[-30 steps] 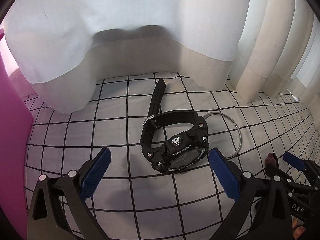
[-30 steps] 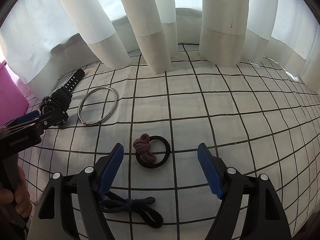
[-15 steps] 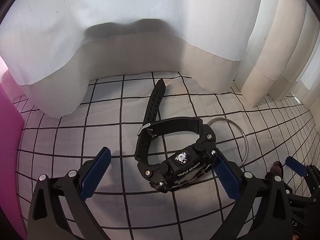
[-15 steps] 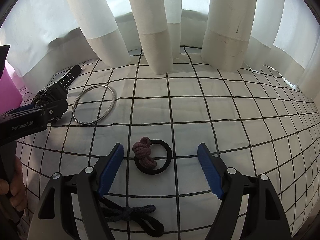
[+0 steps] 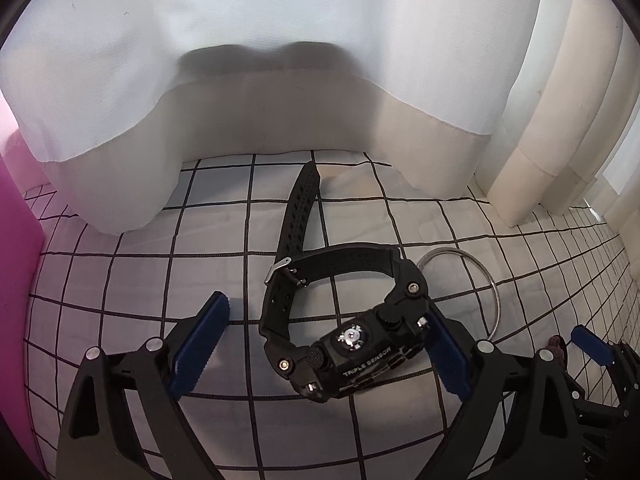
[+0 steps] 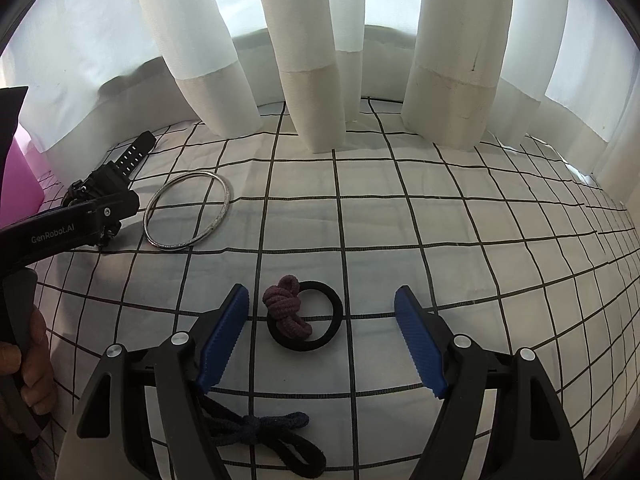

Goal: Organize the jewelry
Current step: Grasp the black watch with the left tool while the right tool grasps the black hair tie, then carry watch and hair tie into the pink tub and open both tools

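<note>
A black digital watch [image 5: 360,344] lies on the checked cloth, its strap tail pointing away toward the curtain. My left gripper [image 5: 326,306] straddles the watch case and its jaws are closing. The right pad [image 5: 448,356] is at the case's edge, while the left pad [image 5: 200,344] is still well clear. A thin silver bangle [image 5: 486,271] lies just right of the watch. In the right wrist view my right gripper [image 6: 320,294] hovers open over a black ring [image 6: 334,312] with a knotted maroon hair tie [image 6: 286,308] on it. The watch [image 6: 104,184] and bangle [image 6: 228,200] show at far left.
A dark blue knotted hair tie [image 6: 260,428] lies under the right gripper's left finger. A pink container [image 5: 16,280] stands at the left edge. White curtain folds [image 6: 308,80] hang onto the cloth at the back. A person's hand [image 6: 28,352] holds the left gripper's handle.
The left gripper has come forward until the watch case sits between its pads, and its jaws have narrowed a little. The right gripper has kept its place and opening.
</note>
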A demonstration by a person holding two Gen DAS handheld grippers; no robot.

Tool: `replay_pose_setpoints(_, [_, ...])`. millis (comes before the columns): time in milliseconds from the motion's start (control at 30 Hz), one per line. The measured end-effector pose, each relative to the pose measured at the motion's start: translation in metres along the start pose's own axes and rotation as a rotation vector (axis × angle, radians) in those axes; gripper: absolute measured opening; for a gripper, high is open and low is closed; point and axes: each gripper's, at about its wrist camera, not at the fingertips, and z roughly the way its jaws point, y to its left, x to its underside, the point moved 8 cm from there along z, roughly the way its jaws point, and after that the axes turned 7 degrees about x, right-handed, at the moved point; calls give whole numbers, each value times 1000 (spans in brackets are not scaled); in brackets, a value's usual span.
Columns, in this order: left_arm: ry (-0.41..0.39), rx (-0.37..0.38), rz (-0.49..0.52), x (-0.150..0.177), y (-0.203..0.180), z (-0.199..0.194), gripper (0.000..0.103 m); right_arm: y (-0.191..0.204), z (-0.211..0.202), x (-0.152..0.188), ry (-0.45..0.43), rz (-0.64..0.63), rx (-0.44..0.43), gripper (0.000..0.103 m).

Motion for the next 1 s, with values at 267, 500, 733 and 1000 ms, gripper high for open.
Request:
replay_pose_setpoints(267, [-2,28,-8,7,-1,-12,68,3,-3,-1,-15,-20,2,35])
replay_pose_setpoints(500, [2,39,-42,11,7,-23,67,0,-10,-2,-15,-20,-17,20])
replay_pose_setpoints(733, [-22,17,-50,14,7,-46,67,-7,-24,-7,-32,-10,-46,20])
replay_pose_setpoints(1000, [-54,7,-42,17,-5,-82,67,-14,-54,-10,-44,-32,-94,20])
